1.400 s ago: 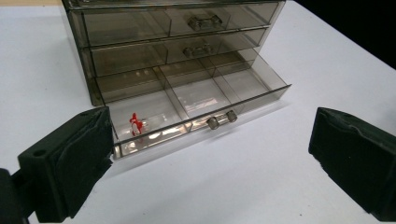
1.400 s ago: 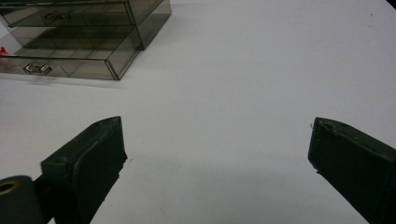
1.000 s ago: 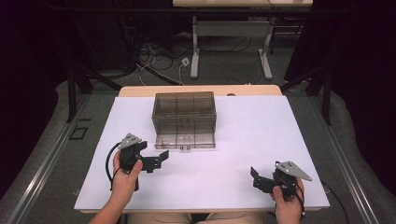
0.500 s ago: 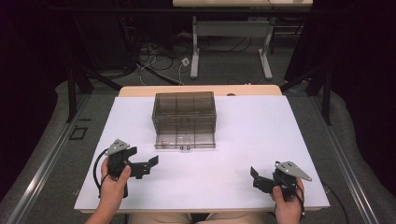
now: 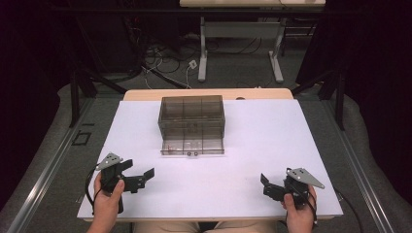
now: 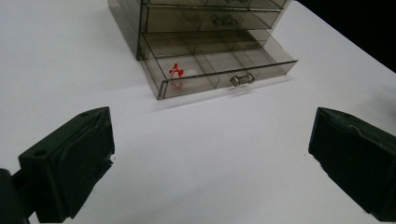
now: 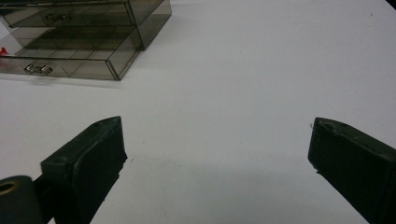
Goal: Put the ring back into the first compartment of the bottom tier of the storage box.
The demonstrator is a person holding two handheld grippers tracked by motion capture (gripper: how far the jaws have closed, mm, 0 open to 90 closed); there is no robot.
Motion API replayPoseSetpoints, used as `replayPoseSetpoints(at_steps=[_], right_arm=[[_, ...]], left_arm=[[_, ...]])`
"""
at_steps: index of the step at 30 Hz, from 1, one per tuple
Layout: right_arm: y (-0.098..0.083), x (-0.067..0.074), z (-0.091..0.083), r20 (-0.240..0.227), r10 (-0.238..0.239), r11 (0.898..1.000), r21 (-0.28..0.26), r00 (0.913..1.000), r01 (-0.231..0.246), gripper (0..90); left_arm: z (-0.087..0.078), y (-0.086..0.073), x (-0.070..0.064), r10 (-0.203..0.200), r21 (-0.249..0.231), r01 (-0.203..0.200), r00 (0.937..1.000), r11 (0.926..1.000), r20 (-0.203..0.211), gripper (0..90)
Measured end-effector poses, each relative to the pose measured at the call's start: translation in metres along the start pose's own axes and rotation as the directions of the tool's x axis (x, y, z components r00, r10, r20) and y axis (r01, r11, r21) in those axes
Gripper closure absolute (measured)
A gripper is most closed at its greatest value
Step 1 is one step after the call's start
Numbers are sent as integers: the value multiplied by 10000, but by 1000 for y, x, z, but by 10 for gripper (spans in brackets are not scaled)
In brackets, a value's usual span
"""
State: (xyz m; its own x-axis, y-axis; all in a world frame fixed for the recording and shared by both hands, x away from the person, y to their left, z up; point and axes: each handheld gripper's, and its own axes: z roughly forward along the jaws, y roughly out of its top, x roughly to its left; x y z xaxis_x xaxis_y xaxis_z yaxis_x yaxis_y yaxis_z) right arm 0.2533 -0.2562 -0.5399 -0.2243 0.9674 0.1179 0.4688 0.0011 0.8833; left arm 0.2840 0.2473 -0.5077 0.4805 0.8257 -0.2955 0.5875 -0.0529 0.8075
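The bottom drawer (image 6: pixel 219 70) of the smoky clear drawer cabinet (image 5: pixel 191 118) is standing pulled out toward the person, its long front running crosswise to the reach of both claws, with a small metal handle (image 6: pixel 242 80) at the middle of that front and a small red item (image 6: pixel 176 73) lying in the compartment at the drawer's left end; the drawer above it is sitting flush in the cabinet; the cabinet itself is resting at the far middle of the white table (image 5: pixel 252 145).

From the left gripper (image 5: pixel 137 178) the drawer is lying ahead and a little to the right, near but apart, with bare table between; its jaws are standing wide apart and holding nothing; from the right gripper (image 5: pixel 270 187) the drawer is lying ahead and well off to the left, farther away, and in the right gripper view the handle (image 7: pixel 38 69) is sitting at the far left edge; those jaws too are spread wide and empty.

The left gripper is judged the nearer hand, so a push on the drawer front or a reach into the red item's compartment would most likely be falling to it, going straight ahead across the front's long axis.
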Motion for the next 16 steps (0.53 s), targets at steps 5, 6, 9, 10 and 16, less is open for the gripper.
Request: replayPoseSetpoints(at_steps=[5, 6, 9, 10, 16], right_arm=[[0, 0, 0, -23, 28, 10000, -72, 10000, -28, 36], [0, 0, 0, -18, 11, 10000, -70, 10000, -11, 35], [0, 0, 0, -27, 9, 10000, -68, 10000, -9, 35], [0, -1, 0, -27, 15, 10000, -61, 10000, -15, 35], [0, -2, 1, 59, -24, 10000, 1, 10000, 24, 35]], left_arm=[[-4, -7, 7, -263, -57, 263, 9997, 9996, 19, 7], [-5, -8, 9, -270, -58, 270, 9996, 9996, -18, 7], [-7, -11, 14, -355, -80, 353, 9992, 9993, -207, 7], [-7, -11, 15, -375, -108, 372, 9991, 9992, -216, 7], [-8, -12, 22, -675, -241, 668, 9974, 9975, -268, 15]])
